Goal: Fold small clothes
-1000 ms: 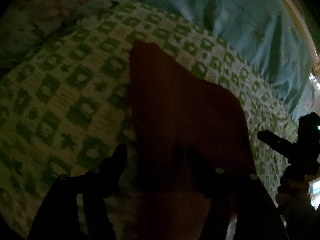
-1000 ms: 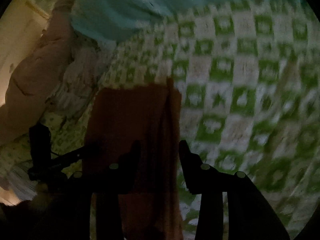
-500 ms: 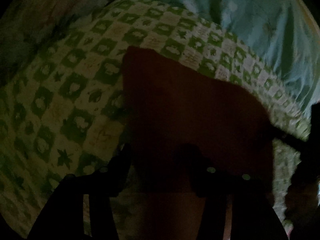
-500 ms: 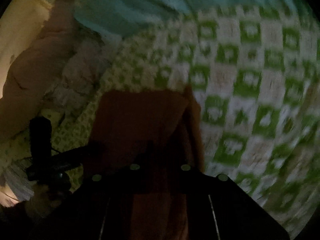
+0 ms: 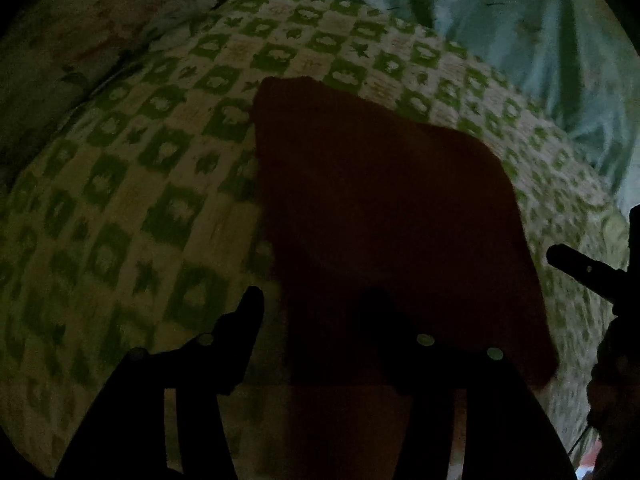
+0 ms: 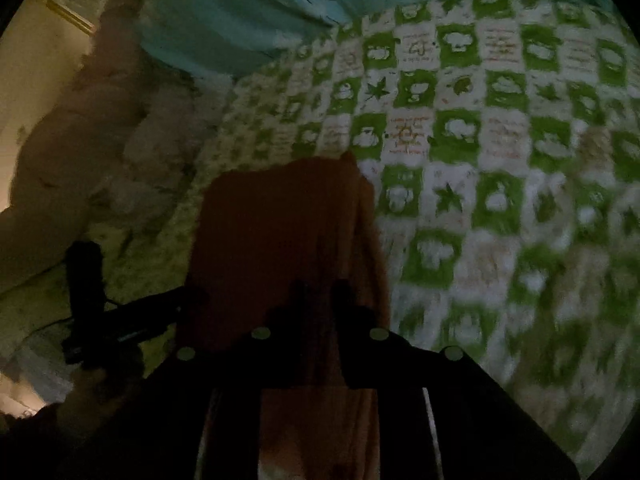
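Note:
A dark red cloth lies spread on a green-and-white checked quilt. My left gripper straddles the cloth's near left edge. One finger is over the quilt, the other over the cloth, and the jaws are opening. In the right wrist view the same cloth shows a raised fold along its right edge. My right gripper sits over that fold with a narrow gap. Its jaws are opening, the fold is between them, and the pads do not press it. The scene is very dim.
A teal sheet lies bunched beyond the quilt. Pale rumpled bedding is heaped at the left in the right wrist view. A floral pillow lies at the far left of the left wrist view.
The right gripper closed on the cloth's right edge half a second ago and has parted slightly since. The left gripper narrowed a little and shifted over the cloth's left edge.

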A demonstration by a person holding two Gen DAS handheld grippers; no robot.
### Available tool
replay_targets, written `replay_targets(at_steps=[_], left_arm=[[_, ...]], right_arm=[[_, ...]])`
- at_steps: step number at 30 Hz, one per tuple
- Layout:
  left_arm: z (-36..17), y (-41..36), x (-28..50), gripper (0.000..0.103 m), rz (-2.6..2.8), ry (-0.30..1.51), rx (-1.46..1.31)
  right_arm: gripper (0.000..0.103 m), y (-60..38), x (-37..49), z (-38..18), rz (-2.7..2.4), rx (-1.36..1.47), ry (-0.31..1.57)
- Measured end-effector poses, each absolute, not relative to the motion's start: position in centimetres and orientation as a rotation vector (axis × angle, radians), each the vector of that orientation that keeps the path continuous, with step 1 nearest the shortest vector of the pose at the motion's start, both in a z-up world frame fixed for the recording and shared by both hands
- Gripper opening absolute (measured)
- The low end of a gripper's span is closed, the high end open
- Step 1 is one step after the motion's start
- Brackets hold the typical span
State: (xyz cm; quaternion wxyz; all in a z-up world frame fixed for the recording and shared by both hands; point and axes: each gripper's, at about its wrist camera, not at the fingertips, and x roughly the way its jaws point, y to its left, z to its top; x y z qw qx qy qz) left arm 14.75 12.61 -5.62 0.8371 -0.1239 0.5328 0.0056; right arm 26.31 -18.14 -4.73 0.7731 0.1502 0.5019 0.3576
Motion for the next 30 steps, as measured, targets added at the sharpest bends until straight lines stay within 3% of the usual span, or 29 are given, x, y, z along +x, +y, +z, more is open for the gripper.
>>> replay_targets(at_steps=[3,12,13,15,26,30], left_arm=[[-5.0,12.4,11.3,0.056,-0.018,1.127,-0.25],[-8.2,10.9,4.3,0.058,-0.041,1.227,-0.256],[-8.5,10.9,4.4,0.058,-0.033,1.229,-0.274],[-8.8,11.3,4.5,0.058,-0.021,1.231,-0.325],[-8.7,10.7,7.4,0.058,-0.058,1.237,-0.37],[-9.6,9.4,7.8,0.049,-0.057,1.262,-0.314]], right_arm=[[0.027,-20.5,23.5,-5.1,0.774,0.345,1.101],[0.028,-22.0,18.1,-8.2,0.759,0.395,1.176],[0.027,-21.5,18.0,-8.4,0.755,0.372,1.178],[0.005,-20.8,18.0,-8.6,0.753,0.335,1.182],[0.004,-21.6,18.5,-6.0,0.755,0.269,1.131],[0.004,-22.1,18.8,-7.8,0.71,0.236,1.176]])
